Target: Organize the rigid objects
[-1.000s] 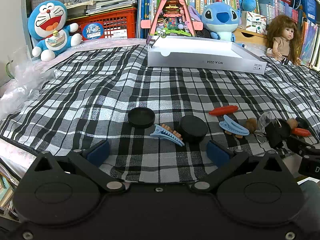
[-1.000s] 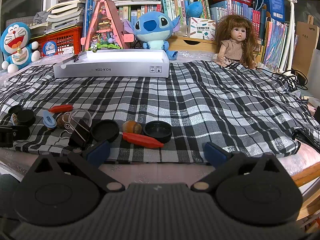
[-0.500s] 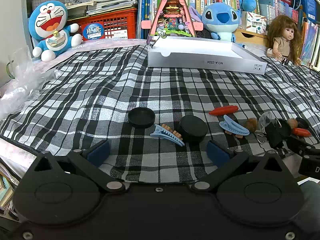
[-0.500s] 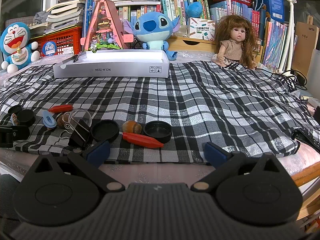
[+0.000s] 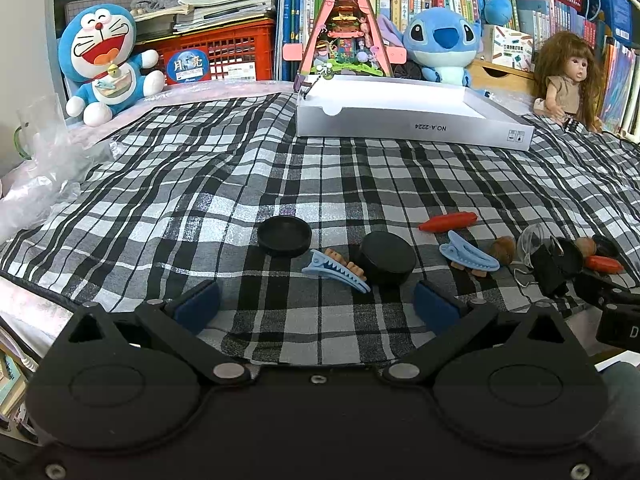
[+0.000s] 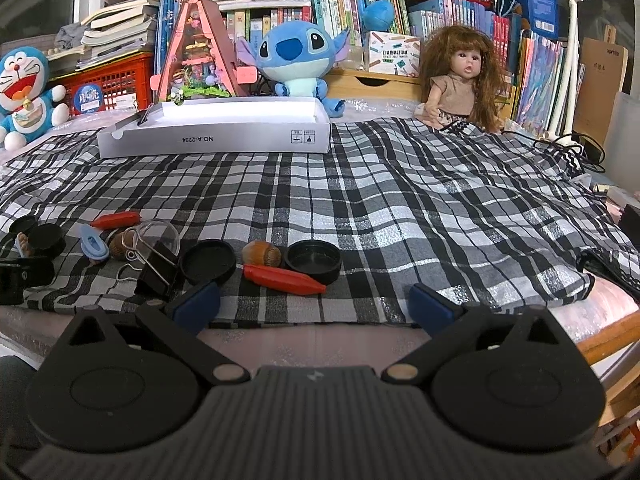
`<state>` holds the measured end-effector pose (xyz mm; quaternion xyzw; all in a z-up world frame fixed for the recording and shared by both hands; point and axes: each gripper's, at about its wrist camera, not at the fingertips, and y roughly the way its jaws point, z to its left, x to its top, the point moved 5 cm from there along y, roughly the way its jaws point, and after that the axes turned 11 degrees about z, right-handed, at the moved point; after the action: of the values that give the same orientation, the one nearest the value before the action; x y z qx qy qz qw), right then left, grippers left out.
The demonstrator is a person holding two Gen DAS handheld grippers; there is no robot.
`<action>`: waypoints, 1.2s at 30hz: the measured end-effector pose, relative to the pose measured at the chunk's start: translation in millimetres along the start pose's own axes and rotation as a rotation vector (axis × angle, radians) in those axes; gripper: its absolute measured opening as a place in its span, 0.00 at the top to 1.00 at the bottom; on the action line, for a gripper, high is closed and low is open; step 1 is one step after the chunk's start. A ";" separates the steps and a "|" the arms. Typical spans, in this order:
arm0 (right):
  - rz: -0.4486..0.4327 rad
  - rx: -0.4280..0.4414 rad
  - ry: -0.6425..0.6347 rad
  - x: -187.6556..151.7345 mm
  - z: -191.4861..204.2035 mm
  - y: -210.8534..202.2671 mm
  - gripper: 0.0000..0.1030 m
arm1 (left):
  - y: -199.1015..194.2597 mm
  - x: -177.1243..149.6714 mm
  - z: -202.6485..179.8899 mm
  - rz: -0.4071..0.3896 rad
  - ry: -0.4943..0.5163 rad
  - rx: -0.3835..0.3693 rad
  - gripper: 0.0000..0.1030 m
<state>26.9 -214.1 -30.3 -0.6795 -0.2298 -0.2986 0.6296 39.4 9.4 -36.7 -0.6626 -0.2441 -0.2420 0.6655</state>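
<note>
Nearest the cameras, both claws are spread wide and hold nothing: the left gripper (image 5: 316,304) and the right gripper (image 6: 316,306), each well short of the white box (image 5: 412,126). Nothing has shifted in the last second. Neither claw has moved or closed, so sorting appears not to have begun.

On the near side of the box, well apart from it, a loose row lies on the plaid cloth (image 5: 224,184):
- four black round caps (image 5: 284,236)
- two blue hair clips (image 5: 334,270)
- two red carrot-shaped pieces (image 6: 284,280)
- two brown nuts (image 6: 261,253)
- one black binder clip (image 6: 156,272)
- one clear dome (image 6: 158,236)

What shows of the box's inside looks empty. Behind the box stand a pink triangular toy house (image 5: 344,28), two blue plush toys and a doll (image 6: 460,76).
</note>
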 end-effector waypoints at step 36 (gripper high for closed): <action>-0.069 0.025 0.127 2.0 1.3 -11.3 0.39 | -11.9 -1.2 1.4 -0.161 0.167 -0.194 0.67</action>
<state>20.7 -211.8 -20.8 -0.6429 -0.2162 -0.3599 0.6407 30.8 10.8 -28.5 -0.6796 -0.2157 -0.3714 0.5947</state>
